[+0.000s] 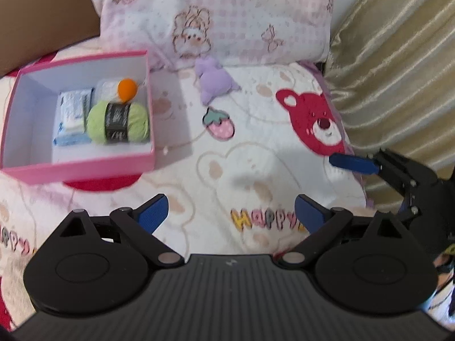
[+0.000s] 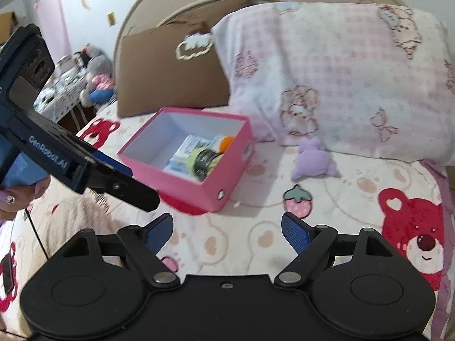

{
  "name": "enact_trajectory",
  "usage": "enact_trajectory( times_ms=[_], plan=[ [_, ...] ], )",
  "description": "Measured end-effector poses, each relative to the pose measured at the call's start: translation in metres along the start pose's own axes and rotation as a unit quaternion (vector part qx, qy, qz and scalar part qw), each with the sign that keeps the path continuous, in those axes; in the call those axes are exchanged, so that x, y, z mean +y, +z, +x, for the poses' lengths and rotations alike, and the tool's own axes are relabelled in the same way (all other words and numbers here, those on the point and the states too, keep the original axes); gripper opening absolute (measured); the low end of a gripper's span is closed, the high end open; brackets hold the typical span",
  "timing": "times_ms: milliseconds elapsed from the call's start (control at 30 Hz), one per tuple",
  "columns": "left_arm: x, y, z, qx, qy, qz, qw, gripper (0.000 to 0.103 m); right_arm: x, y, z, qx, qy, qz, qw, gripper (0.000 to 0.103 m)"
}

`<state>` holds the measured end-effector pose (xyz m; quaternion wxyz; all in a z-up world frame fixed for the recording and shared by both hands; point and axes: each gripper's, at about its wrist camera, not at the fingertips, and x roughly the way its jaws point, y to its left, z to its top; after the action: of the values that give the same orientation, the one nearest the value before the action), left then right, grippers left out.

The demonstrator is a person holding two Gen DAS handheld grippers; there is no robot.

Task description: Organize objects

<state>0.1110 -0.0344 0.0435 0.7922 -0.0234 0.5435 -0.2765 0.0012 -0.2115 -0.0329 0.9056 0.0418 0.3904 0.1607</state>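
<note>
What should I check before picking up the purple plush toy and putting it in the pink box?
1. Left gripper open, nothing in it: ok.
2. Right gripper open, nothing in it: ok.
3. Purple plush toy lies free on the bedspread, in front of the pillow: ok.
4. Pink box has no lid on: ok.
5. Room in the box beside the green yarn: ok.
6. Toy within reach: cannot tell.
</note>
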Motion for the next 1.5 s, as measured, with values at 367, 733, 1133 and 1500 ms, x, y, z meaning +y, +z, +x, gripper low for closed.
enact_trajectory(
  times_ms=[367, 733, 1133, 1500],
  plan=[
    [0.001, 0.065, 0.058, -0.064, -0.028, -0.014, 0.9975, 0.095, -0.062, 0.023, 0.065, -0.012, 0.023, 0.104, 0.994, 0.086],
    [0.004, 0.11, 0.123, -0.132, -0.026, 0.047, 0.9898, 0.095, -0.093, 0.049, 0.135, 0.008, -0.055, 0.113, 0.992, 0.086],
    [0.015, 0.11, 0.194, -0.138, -0.017, 0.023, 0.99, 0.088, -0.133, 0.024, 0.171, -0.06, -0.059, 0.084, 0.993, 0.086],
    [0.02, 0.11, 0.244, -0.154, 0.005, 0.027, 0.9876, 0.065, -0.158, 0.015, 0.218, -0.032, -0.056, 0.153, 0.986, 0.087]
  ],
)
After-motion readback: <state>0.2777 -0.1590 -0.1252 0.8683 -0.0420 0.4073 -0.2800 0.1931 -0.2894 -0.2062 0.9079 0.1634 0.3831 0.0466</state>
